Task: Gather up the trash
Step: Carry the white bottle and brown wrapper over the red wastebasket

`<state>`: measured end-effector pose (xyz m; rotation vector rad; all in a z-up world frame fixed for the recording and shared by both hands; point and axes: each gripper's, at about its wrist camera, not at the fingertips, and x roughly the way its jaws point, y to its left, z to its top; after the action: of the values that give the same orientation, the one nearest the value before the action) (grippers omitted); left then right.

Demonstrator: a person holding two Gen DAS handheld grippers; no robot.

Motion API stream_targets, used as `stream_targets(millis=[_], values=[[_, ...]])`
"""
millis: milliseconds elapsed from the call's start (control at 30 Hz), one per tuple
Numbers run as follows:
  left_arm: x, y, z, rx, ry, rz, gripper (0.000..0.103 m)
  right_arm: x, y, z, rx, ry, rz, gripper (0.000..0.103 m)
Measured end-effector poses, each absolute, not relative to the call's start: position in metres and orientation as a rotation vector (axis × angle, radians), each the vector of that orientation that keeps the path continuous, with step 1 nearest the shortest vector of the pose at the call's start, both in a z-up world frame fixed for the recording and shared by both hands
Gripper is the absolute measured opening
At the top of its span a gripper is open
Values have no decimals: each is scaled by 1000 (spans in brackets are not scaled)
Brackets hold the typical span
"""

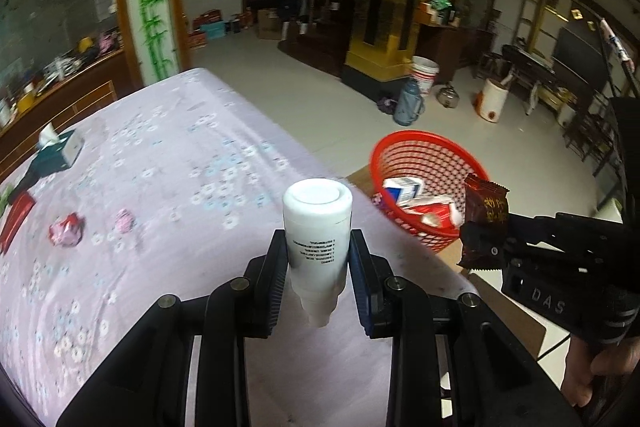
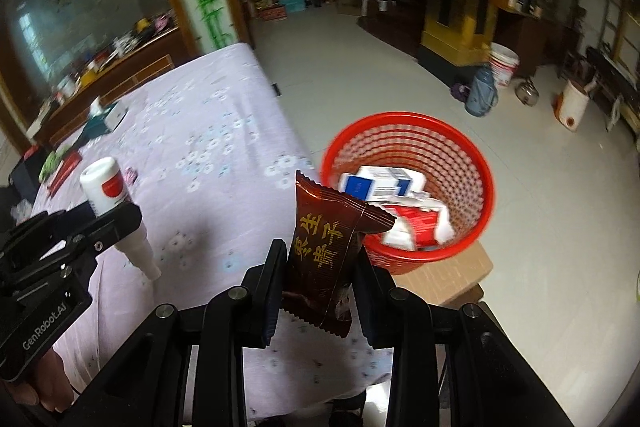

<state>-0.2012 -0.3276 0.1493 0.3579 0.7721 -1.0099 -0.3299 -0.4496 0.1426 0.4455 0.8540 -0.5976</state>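
Red mesh plastic basket already holds some boxes, left gripper clamps a white plastic bottle, right gripper pinches a brown snack wrapper, and crumpled pink wrappers remain on the floral tablecloth.

White bottle with red label patch; dark brown wrapper with gold characters; red mesh basket; lilac worktop cloth with white floral print; black grippers

Both wrist cams sit close behind their own fingers, looking down across the lilac flowered worktop. They share the red mesh plastic basket and each catches the other gripper.
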Motion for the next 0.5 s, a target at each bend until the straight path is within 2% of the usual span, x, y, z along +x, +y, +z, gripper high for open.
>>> stream_targets(millis=[500], values=[[-213,-413,156,346,818,-1194,29,-373,-525,158,560,787,-660,34]])
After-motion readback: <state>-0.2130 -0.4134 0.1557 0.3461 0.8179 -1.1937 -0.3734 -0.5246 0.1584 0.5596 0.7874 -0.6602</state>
